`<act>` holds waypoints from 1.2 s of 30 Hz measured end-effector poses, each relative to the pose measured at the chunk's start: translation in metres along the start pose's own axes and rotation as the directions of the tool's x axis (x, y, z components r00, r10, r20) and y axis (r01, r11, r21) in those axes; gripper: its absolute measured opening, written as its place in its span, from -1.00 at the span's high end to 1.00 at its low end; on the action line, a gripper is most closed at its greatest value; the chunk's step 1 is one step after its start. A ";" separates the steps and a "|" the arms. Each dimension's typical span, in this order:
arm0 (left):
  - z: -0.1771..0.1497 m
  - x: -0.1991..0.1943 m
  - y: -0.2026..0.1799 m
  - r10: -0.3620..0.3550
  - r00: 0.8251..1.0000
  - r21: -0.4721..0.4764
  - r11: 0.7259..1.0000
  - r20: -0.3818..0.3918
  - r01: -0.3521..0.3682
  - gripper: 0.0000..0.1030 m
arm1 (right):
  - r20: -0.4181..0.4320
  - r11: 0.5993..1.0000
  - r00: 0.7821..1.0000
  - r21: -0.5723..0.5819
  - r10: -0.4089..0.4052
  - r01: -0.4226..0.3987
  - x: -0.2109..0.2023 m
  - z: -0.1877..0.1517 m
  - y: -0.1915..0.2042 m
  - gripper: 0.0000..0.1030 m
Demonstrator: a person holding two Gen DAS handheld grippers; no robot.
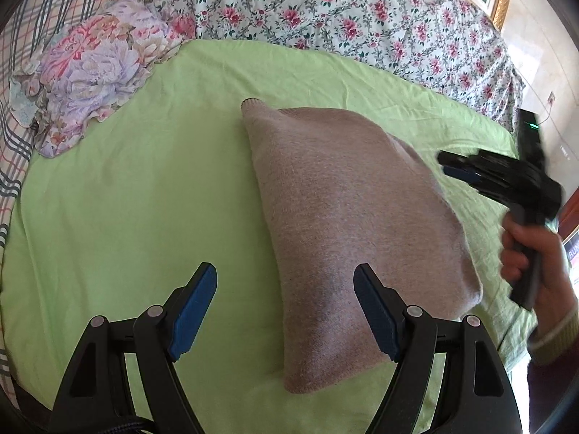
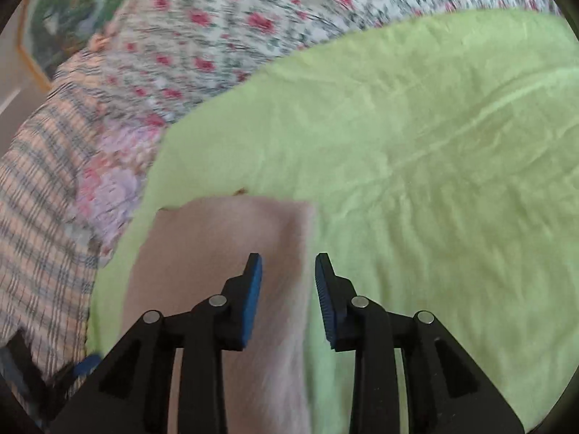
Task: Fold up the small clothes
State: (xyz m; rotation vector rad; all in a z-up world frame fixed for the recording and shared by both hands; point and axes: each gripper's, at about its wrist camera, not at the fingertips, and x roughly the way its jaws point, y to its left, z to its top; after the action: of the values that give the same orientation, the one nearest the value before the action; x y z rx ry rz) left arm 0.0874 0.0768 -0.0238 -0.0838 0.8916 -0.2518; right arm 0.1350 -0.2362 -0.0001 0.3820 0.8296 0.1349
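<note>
A folded beige knit garment lies flat on the light green sheet. My left gripper is open and empty, its jaws spread over the garment's near left edge. The right gripper shows in the left wrist view, held in a hand just past the garment's right edge. In the blurred right wrist view the right gripper is open and empty above the garment, near its right edge.
A floral quilt lies along the far side of the green sheet. A purple flowered pillow sits at the far left on a plaid sheet. A black device stands off the bed at right.
</note>
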 end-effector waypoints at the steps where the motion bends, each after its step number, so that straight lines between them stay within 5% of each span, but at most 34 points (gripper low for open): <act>1: -0.001 -0.001 -0.001 -0.003 1.000 0.003 1.000 0.000 0.003 -0.52 | 0.003 1.000 1.000 -0.025 0.016 -0.016 -0.015 -0.012 0.008 0.24; 4: -0.009 -0.004 -0.006 -0.009 1.000 0.017 1.000 -0.006 0.009 -0.52 | -0.004 0.997 0.999 -0.061 0.040 -0.040 -0.039 -0.040 0.022 0.08; 13: -0.044 -0.015 -0.012 0.003 0.999 0.060 0.998 -0.043 0.000 -0.52 | -0.065 0.994 0.998 -0.108 0.026 -0.033 -0.066 -0.108 0.036 0.04; 23: -0.074 -0.030 -0.011 0.069 0.995 0.092 0.994 -0.070 -0.062 -0.53 | -0.090 0.981 0.995 -0.192 -0.039 0.021 -0.087 -0.151 0.050 -0.53; 36: -0.084 -0.043 -0.021 0.126 0.992 0.174 0.977 -0.015 -0.122 -0.60 | -0.094 0.949 0.990 -0.309 -0.103 0.069 -0.083 -0.171 0.067 -0.73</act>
State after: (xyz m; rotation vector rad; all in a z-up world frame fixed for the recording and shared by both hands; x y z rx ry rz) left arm -0.0078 0.0706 -0.0399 0.1360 0.8935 -0.2131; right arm -0.0448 -0.1484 -0.0213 0.0465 0.9161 0.2009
